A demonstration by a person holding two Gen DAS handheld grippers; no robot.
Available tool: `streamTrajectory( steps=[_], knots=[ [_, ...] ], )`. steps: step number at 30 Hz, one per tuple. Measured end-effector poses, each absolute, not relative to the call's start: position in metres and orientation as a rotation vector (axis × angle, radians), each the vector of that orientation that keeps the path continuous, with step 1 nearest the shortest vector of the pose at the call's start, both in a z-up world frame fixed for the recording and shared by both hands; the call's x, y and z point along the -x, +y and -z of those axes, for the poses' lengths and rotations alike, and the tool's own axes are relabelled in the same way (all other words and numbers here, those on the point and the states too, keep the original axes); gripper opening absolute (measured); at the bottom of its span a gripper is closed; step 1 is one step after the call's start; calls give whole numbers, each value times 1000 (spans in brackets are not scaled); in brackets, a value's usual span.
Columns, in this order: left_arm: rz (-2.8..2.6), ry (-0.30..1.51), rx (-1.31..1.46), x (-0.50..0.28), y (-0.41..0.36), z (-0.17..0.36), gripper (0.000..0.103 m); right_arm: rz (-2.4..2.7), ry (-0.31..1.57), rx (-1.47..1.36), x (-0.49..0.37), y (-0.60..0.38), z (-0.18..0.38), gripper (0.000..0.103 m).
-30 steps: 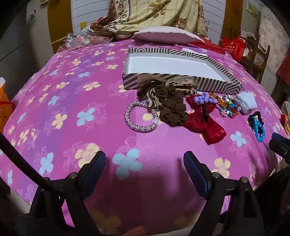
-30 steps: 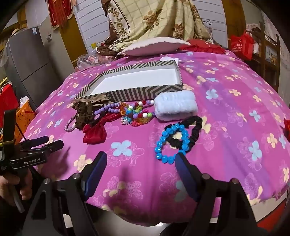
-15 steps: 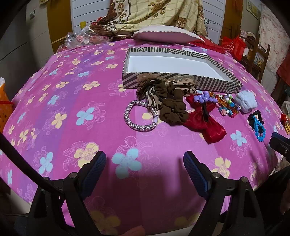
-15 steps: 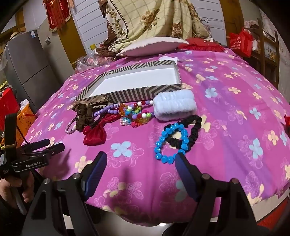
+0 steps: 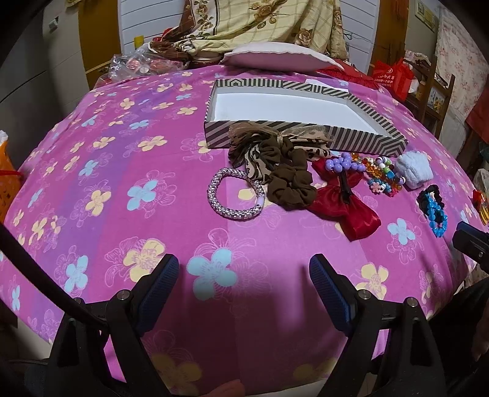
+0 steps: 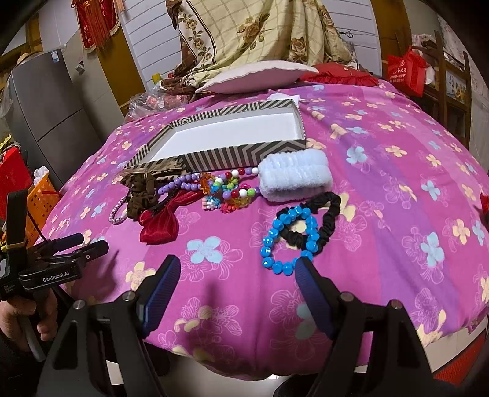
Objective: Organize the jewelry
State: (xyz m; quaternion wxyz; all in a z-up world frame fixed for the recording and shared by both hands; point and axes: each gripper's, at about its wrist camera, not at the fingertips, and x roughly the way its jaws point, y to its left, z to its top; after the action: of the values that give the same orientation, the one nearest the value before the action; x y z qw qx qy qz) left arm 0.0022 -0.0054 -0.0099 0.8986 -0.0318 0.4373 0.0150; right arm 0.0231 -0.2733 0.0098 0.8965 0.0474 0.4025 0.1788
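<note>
both wide open, holding nothing: left claw (image 5: 244, 282), right claw (image 6: 234, 276). blue beads (image 6: 287, 238) at 1 o'clock, touching right claw's tip.

I am in a lived-in home bedroom. Before me is a bed under a pink flowered bedspread (image 5: 128, 171), with a white pillow (image 5: 279, 56) and a heaped floral quilt (image 6: 259, 36) at its far end. A grey refrigerator (image 6: 45, 116) stands to one side, a red tasselled hanging (image 6: 97, 21) above it.
</note>
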Motion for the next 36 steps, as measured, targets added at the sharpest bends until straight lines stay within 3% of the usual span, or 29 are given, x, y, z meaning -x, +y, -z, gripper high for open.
streamTrajectory(
  steps=[36],
  knots=[
    [-34, 905, 62, -2, -7, 7, 72, -369, 829, -99, -23, -274, -11, 81]
  ],
)
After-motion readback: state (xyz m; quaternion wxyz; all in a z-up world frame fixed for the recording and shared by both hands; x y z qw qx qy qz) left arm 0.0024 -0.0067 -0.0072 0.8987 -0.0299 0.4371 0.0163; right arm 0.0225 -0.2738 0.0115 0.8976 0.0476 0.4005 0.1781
